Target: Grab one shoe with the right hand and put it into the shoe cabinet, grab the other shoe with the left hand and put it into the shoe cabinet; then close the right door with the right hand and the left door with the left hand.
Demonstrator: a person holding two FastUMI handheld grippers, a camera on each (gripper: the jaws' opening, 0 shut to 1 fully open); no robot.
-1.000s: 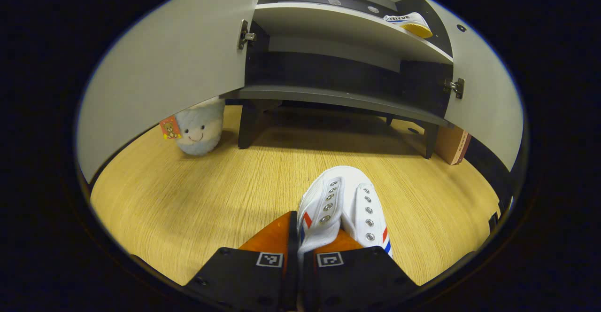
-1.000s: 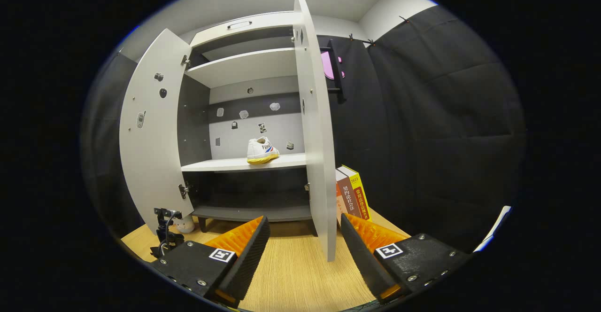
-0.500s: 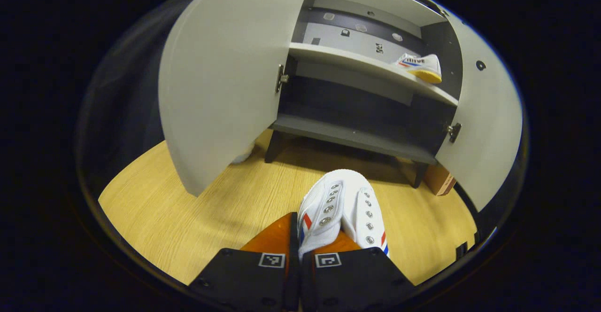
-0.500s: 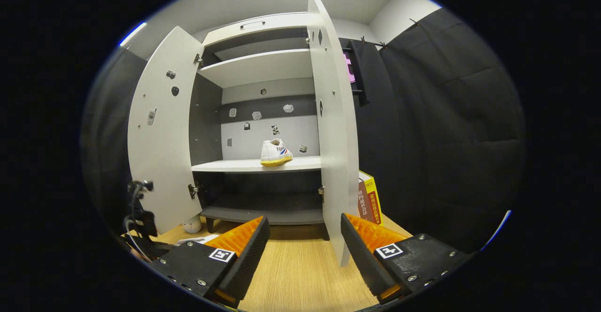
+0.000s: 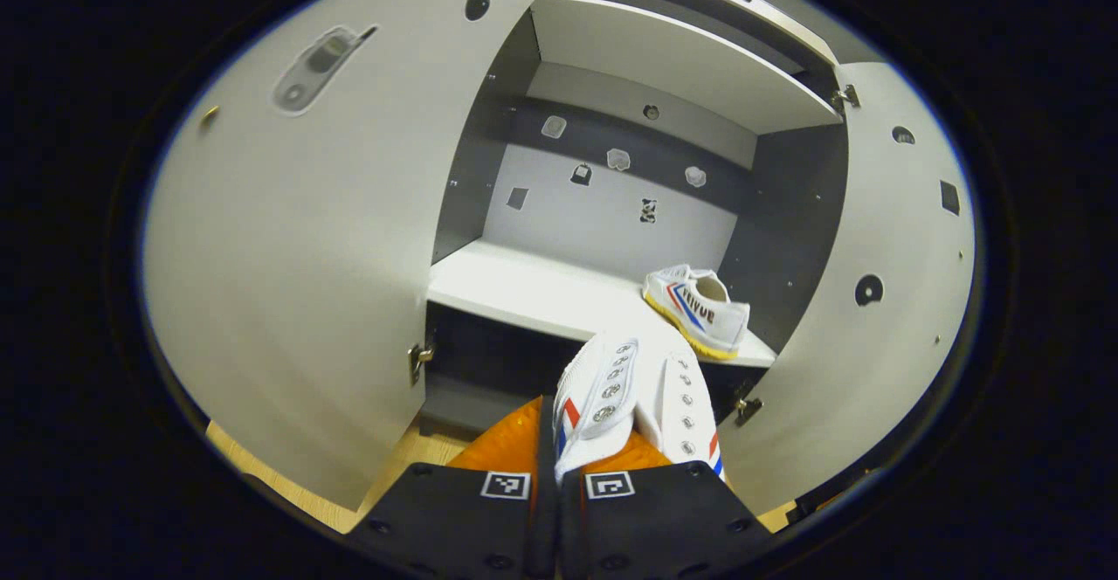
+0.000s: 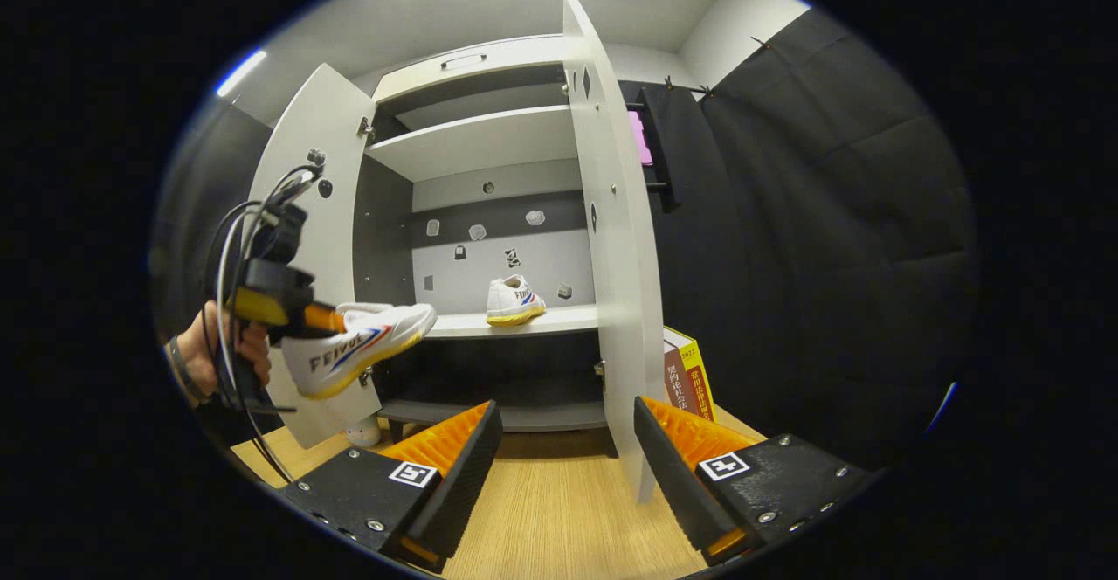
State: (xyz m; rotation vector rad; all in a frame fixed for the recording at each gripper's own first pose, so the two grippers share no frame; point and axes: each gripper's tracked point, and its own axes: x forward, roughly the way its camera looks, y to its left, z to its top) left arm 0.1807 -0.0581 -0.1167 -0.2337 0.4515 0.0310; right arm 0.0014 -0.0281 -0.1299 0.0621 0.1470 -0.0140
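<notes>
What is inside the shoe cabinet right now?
One white shoe sits on the middle shelf of the shoe cabinet, near the right side. Small stickers dot the back wall. The bottom shelf is dark and partly hidden behind the second shoe, held in the left gripper.

A staged booth: black cloth wall (image 6: 812, 239) behind a shoe cabinet (image 6: 489, 139).
</notes>
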